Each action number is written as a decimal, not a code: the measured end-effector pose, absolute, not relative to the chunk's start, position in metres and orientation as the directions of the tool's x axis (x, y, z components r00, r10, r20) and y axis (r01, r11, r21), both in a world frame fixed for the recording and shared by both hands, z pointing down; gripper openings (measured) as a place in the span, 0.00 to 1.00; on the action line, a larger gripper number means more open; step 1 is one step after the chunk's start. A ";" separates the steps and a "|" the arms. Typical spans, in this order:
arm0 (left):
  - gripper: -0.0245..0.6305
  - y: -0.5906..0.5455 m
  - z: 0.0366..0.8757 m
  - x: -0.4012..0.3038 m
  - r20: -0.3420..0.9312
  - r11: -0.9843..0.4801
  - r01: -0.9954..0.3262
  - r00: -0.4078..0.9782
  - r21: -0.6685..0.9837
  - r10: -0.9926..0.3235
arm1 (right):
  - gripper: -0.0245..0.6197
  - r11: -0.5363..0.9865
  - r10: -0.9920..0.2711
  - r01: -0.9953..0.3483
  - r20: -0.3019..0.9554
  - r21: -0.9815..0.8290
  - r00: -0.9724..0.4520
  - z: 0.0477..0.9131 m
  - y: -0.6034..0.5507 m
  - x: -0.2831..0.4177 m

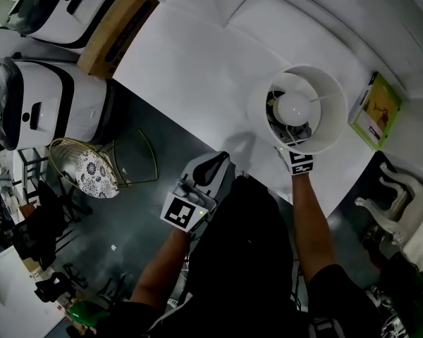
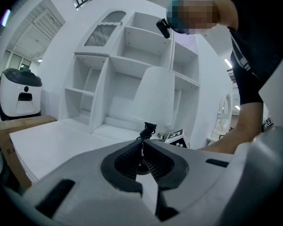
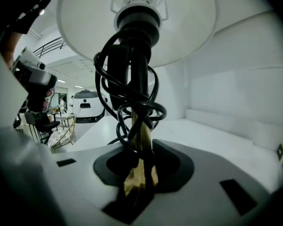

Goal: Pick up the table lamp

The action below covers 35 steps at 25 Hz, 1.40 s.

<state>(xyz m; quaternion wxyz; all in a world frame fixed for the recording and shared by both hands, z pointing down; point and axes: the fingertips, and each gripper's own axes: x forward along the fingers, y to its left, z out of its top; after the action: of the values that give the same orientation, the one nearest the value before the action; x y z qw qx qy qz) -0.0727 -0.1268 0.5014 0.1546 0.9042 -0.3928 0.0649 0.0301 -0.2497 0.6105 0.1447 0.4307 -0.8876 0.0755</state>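
Squeezing the lamp [image 3: 139,46] by its gold stem [image 3: 142,131], wrapped in black cord [image 3: 106,74], with the right gripper [image 3: 140,161], shade [image 3: 188,27] right above. Holding the left gripper [image 2: 142,144] closed on nothing, well left of the lamp.

table lamp [image 1: 297,108] over table [image 1: 190,69] | book [image 1: 376,109] right of lamp | left gripper [image 1: 217,162] before table

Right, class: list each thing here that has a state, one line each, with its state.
Lamp: upright, gripped by its stem.
Cord: wound round the stem.
Right gripper: shut on the lamp.
Left gripper: shut, empty, off the table's edge.
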 end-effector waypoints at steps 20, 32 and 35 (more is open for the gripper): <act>0.07 -0.128 0.464 -0.065 0.162 -0.681 -0.711 0.703 0.177 -0.692 | 0.21 0.603 -0.746 -0.796 0.312 -0.062 -0.589 0.555 -0.237 0.049; 0.07 -0.112 0.447 -0.067 0.166 -0.677 -0.711 0.703 0.191 -0.691 | 0.21 0.599 -0.748 -0.799 0.312 -0.063 -0.585 0.515 -0.215 0.064; 0.07 -0.111 0.450 -0.071 0.159 -0.680 -0.711 0.703 0.177 -0.693 | 0.21 0.607 -0.746 -0.793 0.301 -0.060 -0.594 0.498 -0.212 0.063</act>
<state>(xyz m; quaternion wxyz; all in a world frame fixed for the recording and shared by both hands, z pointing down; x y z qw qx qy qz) -0.0711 -0.1111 0.4496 0.1133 0.9158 -0.3834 0.0394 0.0634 -0.2121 0.4977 0.1235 0.4333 -0.8878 0.0943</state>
